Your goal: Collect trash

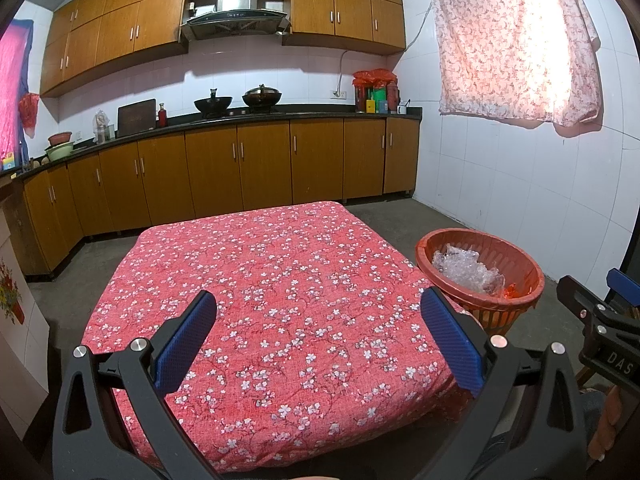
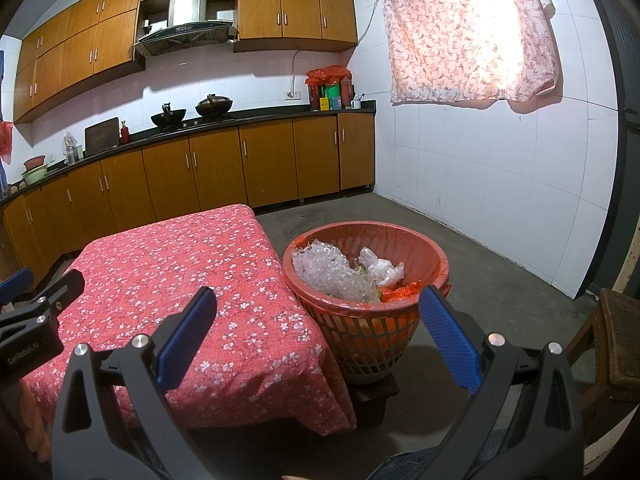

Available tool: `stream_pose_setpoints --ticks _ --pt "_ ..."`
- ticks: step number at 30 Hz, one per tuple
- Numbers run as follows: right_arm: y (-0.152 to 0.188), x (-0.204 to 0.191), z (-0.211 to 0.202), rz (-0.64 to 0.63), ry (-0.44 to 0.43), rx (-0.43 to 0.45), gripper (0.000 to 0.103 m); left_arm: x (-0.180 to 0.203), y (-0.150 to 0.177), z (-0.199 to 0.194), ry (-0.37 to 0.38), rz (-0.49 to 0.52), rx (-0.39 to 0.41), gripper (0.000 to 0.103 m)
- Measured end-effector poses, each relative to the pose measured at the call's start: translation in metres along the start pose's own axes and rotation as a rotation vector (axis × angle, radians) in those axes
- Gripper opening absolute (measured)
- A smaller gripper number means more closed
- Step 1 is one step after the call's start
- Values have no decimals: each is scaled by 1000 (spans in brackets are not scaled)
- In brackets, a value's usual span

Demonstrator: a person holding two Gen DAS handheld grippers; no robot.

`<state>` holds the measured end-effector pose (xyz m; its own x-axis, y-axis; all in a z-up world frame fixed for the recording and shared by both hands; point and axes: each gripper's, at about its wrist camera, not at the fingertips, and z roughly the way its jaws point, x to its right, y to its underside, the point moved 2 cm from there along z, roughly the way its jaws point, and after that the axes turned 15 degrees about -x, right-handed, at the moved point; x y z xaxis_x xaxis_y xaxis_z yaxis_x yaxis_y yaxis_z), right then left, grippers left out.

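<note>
table point(image 1: 280, 288), floral cloth: bare. red waste basket point(image 2: 400, 240), right: held bubble wrap point(image 2: 328, 268), bags. both hand-held grippers point(image 1: 318, 336) point(image 2: 318, 332) wide, empty; collection looked done.

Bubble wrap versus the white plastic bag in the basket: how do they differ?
The bubble wrap is clear, bumpy and much the larger, filling the basket's left side; the white plastic bag is smooth, milky and small, bunched toward the back right. The bubble wrap shows in both views; the bag only from the right wrist. Both are crumpled and already inside.
</note>
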<state>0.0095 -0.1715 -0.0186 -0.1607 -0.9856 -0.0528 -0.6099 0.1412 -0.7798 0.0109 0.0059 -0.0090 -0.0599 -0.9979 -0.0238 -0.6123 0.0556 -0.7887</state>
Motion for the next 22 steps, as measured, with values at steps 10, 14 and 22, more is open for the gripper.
stream_pose_setpoints --ticks 10,14,22 --pt "-1 0 -1 0 -1 0 99 1 0 0 0 -2 -1 101" --pt "-1 0 -1 1 -1 0 99 1 2 0 2 -2 -2 101" --pt "0 0 -1 2 -1 -1 99 0 7 1 13 -3 -12 101"
